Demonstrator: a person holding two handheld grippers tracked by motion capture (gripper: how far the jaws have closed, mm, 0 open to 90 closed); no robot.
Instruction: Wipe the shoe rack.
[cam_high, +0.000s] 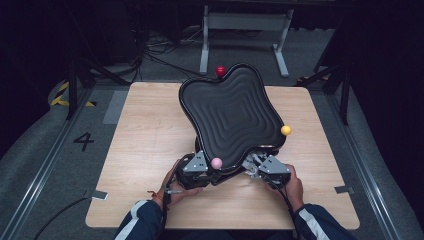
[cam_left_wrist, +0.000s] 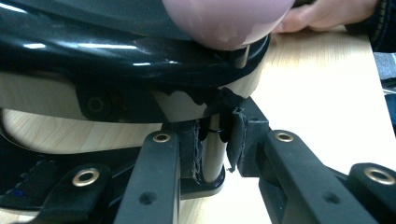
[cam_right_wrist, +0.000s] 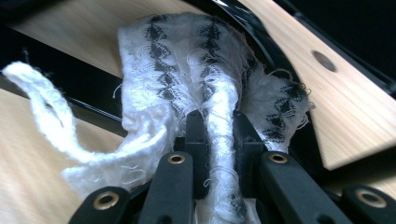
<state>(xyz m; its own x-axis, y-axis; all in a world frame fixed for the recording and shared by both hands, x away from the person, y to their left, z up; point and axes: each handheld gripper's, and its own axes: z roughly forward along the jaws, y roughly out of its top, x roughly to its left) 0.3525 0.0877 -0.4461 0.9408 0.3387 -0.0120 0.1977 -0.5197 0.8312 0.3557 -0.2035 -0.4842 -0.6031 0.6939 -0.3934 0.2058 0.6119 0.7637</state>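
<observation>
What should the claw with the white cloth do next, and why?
Probably rub the cloth along the black tray's near rim. The right claw is shut on the cloth right against that rim, and the left claw grips a post under the tilted tray, holding it.

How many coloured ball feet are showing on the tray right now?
3: red ball at the far edge, yellow ball at the right, pink ball near the left claw. Others may be hidden underneath the tray.

Both forearms reach fwd, hands low & close together. Left gripper (cam_high: 199, 166) jaws pinched nearly closed; right gripper (cam_high: 260, 165) jaws clamped tight, angled inward.
</observation>
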